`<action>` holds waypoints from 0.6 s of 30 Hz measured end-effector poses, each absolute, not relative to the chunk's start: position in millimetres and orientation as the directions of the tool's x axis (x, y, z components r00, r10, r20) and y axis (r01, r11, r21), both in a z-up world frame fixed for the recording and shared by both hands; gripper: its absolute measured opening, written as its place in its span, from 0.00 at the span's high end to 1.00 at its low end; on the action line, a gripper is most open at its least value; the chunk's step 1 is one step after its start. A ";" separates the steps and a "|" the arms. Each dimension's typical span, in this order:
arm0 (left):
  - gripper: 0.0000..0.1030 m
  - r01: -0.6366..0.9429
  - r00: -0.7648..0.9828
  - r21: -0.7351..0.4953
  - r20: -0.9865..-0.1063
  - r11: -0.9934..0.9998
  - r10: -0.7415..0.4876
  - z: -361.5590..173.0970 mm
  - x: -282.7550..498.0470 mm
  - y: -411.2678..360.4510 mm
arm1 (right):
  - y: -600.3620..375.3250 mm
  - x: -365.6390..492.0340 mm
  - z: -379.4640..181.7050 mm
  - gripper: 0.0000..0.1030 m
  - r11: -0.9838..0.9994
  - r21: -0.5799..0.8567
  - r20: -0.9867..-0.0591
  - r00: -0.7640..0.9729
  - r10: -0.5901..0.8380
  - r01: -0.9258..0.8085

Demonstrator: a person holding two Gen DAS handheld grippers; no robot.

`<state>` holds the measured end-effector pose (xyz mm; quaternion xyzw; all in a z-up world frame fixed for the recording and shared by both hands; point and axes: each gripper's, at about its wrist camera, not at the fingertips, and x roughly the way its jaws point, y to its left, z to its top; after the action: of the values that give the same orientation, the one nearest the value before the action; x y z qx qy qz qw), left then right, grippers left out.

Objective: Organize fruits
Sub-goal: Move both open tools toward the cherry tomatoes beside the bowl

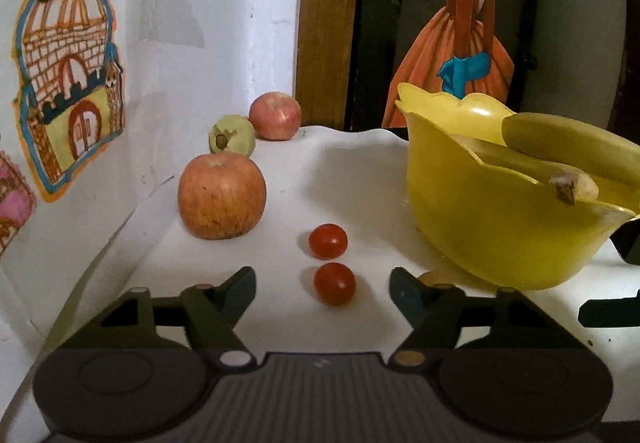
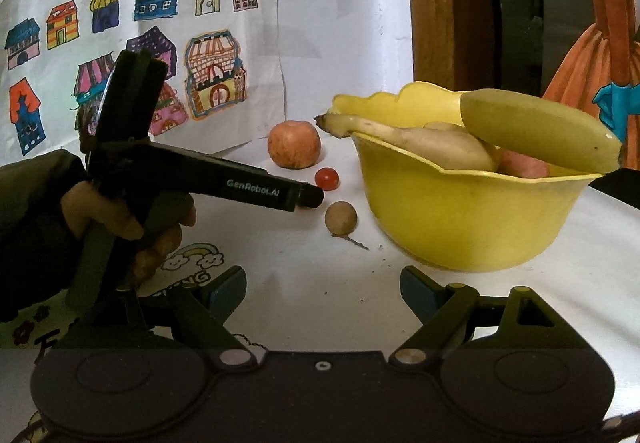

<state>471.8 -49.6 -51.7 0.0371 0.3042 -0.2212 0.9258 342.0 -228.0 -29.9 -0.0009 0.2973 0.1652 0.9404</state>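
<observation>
at the right edge of the left wrist frame, the yellow bowl point(image 1: 492, 227) and its banana point(image 1: 580, 143) ran out of view. a small brown fruit point(image 1: 434, 277) sat mostly hidden behind the near gripper finger. in the right wrist frame, a pinkish fruit point(image 2: 524, 165) lay largely buried under bananas; the hand's point(image 2: 120, 219) sleeve was cut off at left.

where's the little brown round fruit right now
In the right wrist view the small brown fruit sits on the white table, just left of the yellow bowl and below-right of a cherry tomato, beside the left gripper.
</observation>
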 end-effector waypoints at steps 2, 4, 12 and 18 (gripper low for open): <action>0.40 0.436 0.705 -0.072 -0.593 0.897 -0.390 -52.4 473.7 -51.3 | -228.8 344.0 -30.2 0.17 0.948 0.100 -0.557 0.772 0.306 -0.303; 0.46 0.436 0.696 -0.082 -0.600 0.896 -0.394 -53.3 475.7 -52.1 | -229.3 346.3 -30.7 0.17 0.950 0.102 -0.554 0.776 0.301 -0.295; 0.74 0.404 0.692 -0.117 -0.610 0.907 -0.387 -54.2 480.4 -50.6 | -227.5 360.5 -35.7 0.26 0.966 0.136 -0.584 0.770 0.256 -0.219; 0.75 0.348 0.701 -0.159 -0.611 0.924 -0.369 -51.7 466.6 -30.6 | -218.0 371.1 -39.4 0.34 0.973 0.181 -0.599 0.768 0.226 -0.145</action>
<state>466.6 -30.6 -51.7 -0.0155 0.3346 -0.1944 0.9220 371.1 -218.0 -39.4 0.0621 0.3259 0.0990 0.9381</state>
